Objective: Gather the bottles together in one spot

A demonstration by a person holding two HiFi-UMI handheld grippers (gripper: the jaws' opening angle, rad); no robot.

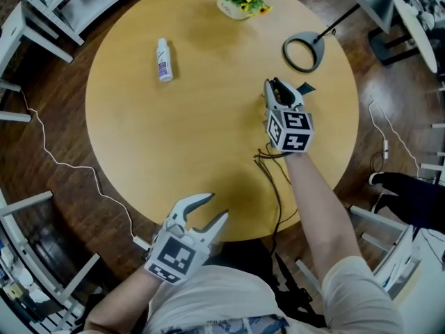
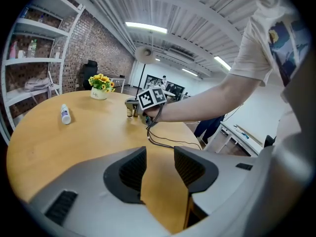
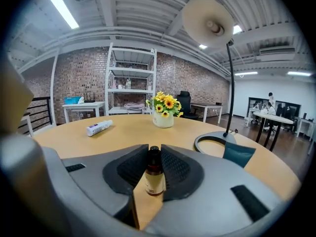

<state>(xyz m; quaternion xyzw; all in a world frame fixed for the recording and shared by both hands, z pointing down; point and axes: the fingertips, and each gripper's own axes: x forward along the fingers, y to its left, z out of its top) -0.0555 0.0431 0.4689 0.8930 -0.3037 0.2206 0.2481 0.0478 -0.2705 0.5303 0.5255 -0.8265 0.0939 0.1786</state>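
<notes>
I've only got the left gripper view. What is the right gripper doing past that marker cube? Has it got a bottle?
Observer: Yes. The right gripper view shows the right gripper shut on a small brown bottle, upright between its pads.
Operator: Anything close ahead of it?
Observer: In the head view, a ring-shaped lamp base lies just beyond it, not touching it.
Operator: And where does my left gripper sit?
Observer: The head view shows the left gripper over the near edge of the table, far from the white bottle, which lies on its side.
</notes>
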